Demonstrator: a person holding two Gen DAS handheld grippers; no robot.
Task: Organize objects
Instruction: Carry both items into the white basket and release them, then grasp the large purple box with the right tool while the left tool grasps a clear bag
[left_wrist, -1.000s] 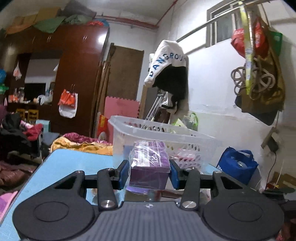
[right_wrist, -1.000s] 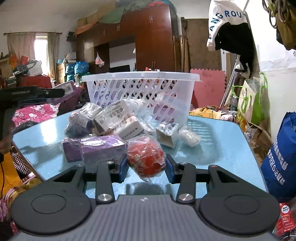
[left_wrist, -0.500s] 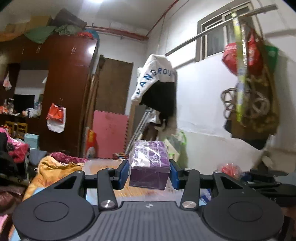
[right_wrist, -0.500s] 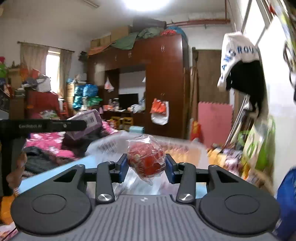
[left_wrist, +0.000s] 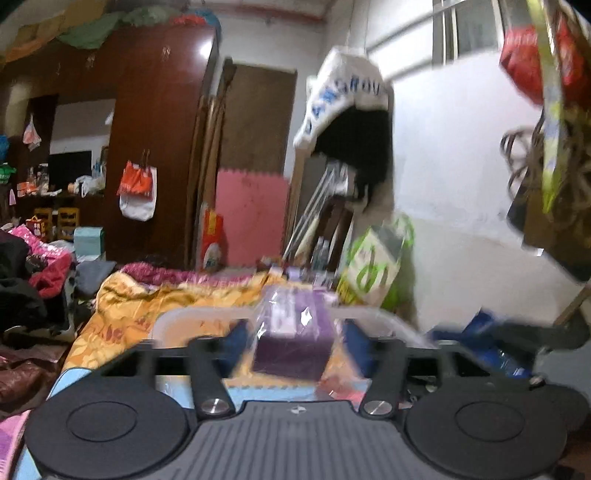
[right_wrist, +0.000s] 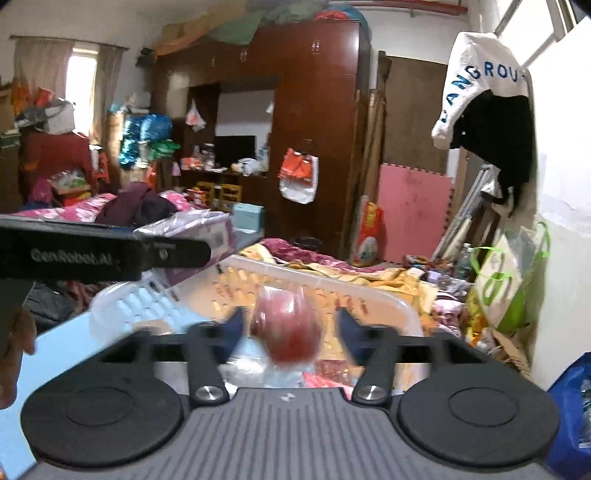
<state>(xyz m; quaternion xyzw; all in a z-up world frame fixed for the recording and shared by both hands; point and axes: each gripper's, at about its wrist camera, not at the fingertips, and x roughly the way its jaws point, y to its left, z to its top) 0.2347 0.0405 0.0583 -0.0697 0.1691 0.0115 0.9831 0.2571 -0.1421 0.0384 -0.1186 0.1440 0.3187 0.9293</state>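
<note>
Jaws on both tools are opening above a white plastic basket. The left gripper has its blue pads spread, and a purple box wrapped in clear film sits between them with a visible gap on each side, so neither pad presses on it; the box is motion-blurred and appears over the basket's pale rim. The right gripper is likewise spread, its pads standing clear of a red round item in clear wrap, which is blurred and hangs between them just in front of the basket's far wall. Through the slotted side of the basket some packets show at the bottom, too smeared to name. The basket stands on a light blue table, whose surface shows at the lower left of the right wrist view. In that same view the left tool crosses from the left edge as a black bar with the purple box beyond it, and part of a hand is at the edge. Behind are a dark wooden wardrobe, a pink foam mat and a white and black garment hanging on the wall.
</note>
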